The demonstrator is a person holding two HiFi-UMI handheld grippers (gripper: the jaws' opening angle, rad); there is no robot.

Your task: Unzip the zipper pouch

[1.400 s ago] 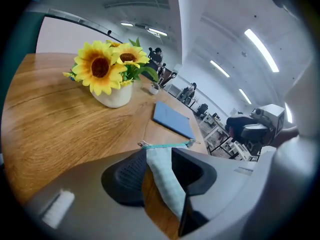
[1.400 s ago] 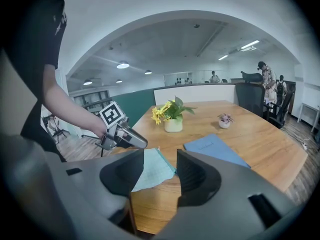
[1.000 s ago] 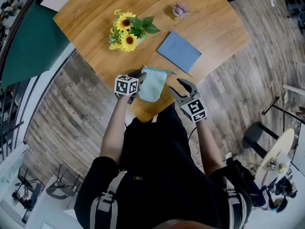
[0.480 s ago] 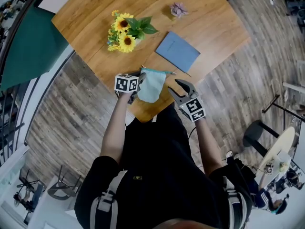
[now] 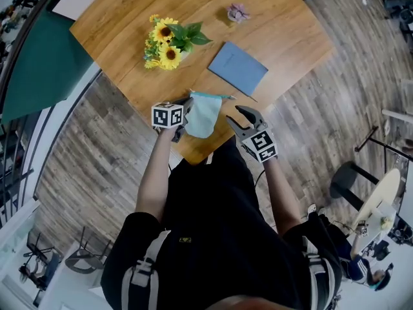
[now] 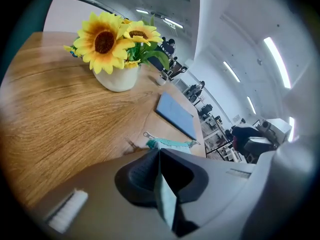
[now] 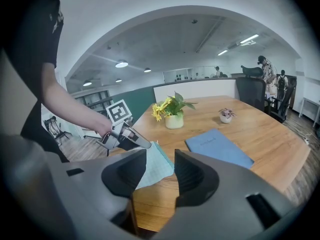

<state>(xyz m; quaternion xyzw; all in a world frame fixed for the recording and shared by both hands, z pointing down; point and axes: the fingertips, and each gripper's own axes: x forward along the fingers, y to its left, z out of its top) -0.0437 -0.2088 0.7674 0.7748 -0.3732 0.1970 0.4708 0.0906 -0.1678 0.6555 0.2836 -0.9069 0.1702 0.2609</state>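
Observation:
A pale teal zipper pouch [image 5: 203, 116] lies at the near edge of the wooden table [image 5: 122, 18], its zipper side [image 6: 170, 144] facing away with the ring pull [image 6: 147, 134] at the left end. My left gripper [image 5: 185, 116] is at the pouch's left edge; its jaws are closing and pinch the fabric [image 6: 165, 199] between the pads. My right gripper [image 5: 240, 117] hovers just right of the pouch, apart from it, its jaws closing slightly with nothing between them. In the right gripper view the pouch [image 7: 157, 166] shows past the gap, with the left gripper [image 7: 127, 136] on it.
A pot of sunflowers [image 5: 169, 44] stands behind the pouch to the left. A blue notebook [image 5: 237, 68] lies to the right rear, and a small purple plant [image 5: 237, 11] sits further back. Wood flooring and chairs surround the table.
The left gripper's jaws have come together on the pouch's left edge. The right gripper has drifted a little nearer the pouch.

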